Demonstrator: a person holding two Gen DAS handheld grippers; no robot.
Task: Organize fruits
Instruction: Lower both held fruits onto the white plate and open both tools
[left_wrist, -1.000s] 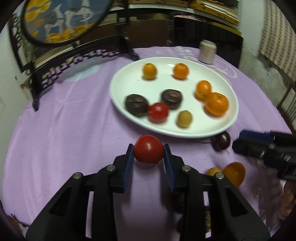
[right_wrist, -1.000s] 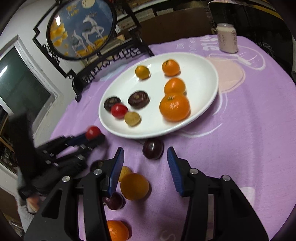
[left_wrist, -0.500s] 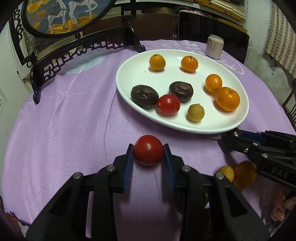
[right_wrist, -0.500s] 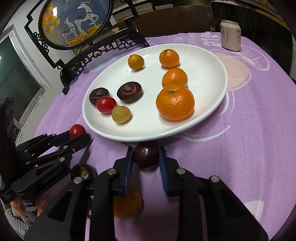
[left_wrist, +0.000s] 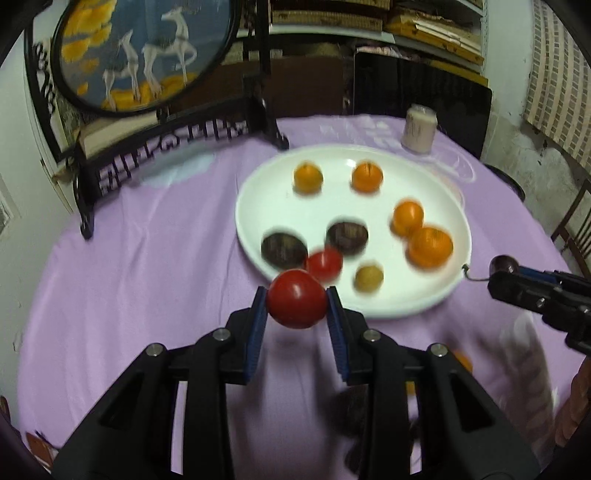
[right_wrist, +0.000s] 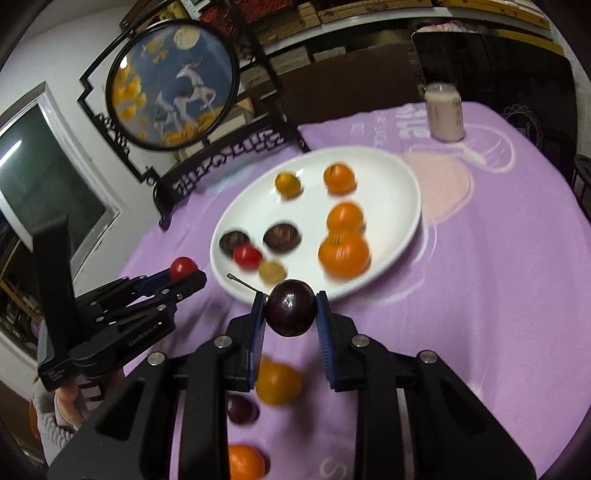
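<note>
My left gripper is shut on a red tomato and holds it above the purple cloth, just short of the near rim of the white plate. My right gripper is shut on a dark plum with a stem, held above the cloth at the plate's near rim. The plate holds several oranges, two dark fruits, a red tomato and a small yellow fruit. The right gripper with its plum also shows in the left wrist view, and the left gripper in the right wrist view.
Loose fruit lies on the cloth under my right gripper: an orange, a dark plum and another orange. A framed round deer picture on a black stand stands at the back left. A pale can stands behind the plate.
Both grippers have lifted off the cloth with their fruit. The right gripper closed on the dark plum and raised it; the left raised the tomato toward the plate's rim.
</note>
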